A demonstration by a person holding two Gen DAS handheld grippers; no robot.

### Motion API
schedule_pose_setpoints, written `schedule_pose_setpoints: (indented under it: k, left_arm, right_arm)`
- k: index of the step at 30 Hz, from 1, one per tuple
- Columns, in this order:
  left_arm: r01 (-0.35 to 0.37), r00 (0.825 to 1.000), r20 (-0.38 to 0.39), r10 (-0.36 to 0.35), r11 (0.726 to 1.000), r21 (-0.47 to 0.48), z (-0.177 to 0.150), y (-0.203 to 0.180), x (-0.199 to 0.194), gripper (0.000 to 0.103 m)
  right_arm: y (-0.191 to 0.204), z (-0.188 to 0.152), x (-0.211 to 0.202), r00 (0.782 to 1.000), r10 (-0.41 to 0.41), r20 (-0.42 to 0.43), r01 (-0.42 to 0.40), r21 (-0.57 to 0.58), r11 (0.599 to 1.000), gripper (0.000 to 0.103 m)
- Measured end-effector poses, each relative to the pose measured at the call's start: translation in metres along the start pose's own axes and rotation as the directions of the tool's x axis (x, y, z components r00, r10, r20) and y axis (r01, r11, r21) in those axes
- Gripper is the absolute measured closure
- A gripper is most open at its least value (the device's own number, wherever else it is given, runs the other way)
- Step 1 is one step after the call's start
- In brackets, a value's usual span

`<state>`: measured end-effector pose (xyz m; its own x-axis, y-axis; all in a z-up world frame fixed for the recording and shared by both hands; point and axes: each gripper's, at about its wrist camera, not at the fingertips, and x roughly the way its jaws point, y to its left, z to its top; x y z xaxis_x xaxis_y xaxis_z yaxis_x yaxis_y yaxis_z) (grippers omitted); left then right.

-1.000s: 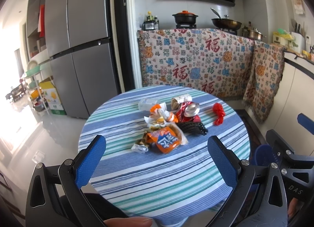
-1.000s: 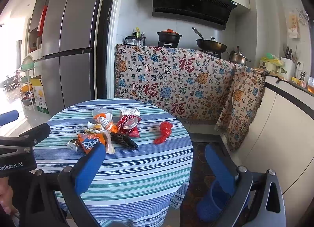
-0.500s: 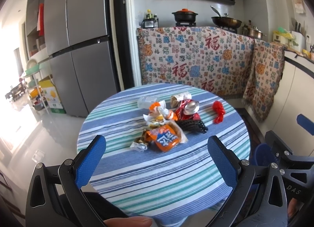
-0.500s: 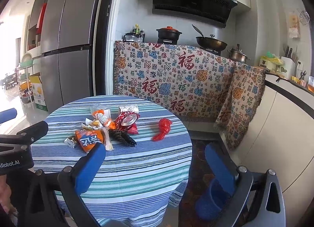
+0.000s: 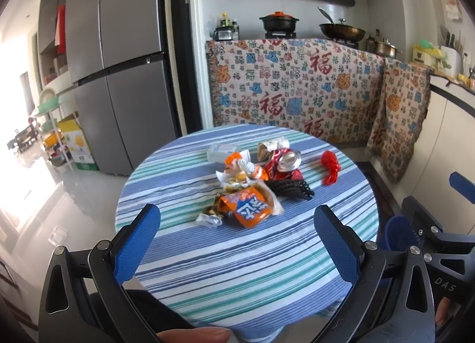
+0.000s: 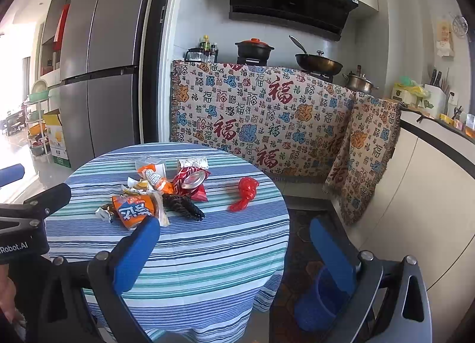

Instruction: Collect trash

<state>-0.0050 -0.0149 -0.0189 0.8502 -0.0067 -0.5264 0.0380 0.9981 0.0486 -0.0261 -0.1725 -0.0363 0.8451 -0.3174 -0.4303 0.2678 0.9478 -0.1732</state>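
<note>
A pile of trash lies mid-table on a round striped tablecloth (image 5: 237, 257): an orange snack bag (image 5: 249, 202), a crushed red can (image 5: 285, 162), a black ridged piece (image 5: 292, 188), a small clear cup (image 5: 221, 151), and a red plastic bag (image 5: 331, 166) apart at the right. The pile also shows in the right wrist view: snack bag (image 6: 135, 209), red bag (image 6: 245, 193). My left gripper (image 5: 237, 227) is open and empty, near the table's front edge. My right gripper (image 6: 234, 242) is open and empty, to the table's right.
A blue bin (image 6: 319, 298) stands on the floor right of the table. A grey fridge (image 5: 118, 61) is at the back left. A patterned cloth (image 5: 297, 90) covers the counter behind, with pots on the stove. White cabinets (image 6: 430, 209) run along the right.
Both grippers have drawn back slightly from the table; the trash pile looks a little farther and higher in view. Nothing on the table has moved.
</note>
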Motion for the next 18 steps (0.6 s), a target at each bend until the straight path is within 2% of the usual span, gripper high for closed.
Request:
schedule_pose_setpoints:
  k: [8,18]
  left_arm:
    - [0.010,1.000,-0.013,-0.010,1.000,-0.007,-0.003,0.009,0.009,0.000]
    - [0.013,0.997,-0.075,-0.019,0.997,-0.079,-0.027,0.049,0.054,0.000]
  right_arm:
    - [-0.005,-0.002,0.003,1.000,0.003,-0.004,-0.003,0.009,1.000,0.000]
    - [-0.009,-0.008,0.022,1.000,0.000,-0.019,0.001,0.030,1.000,0.000]
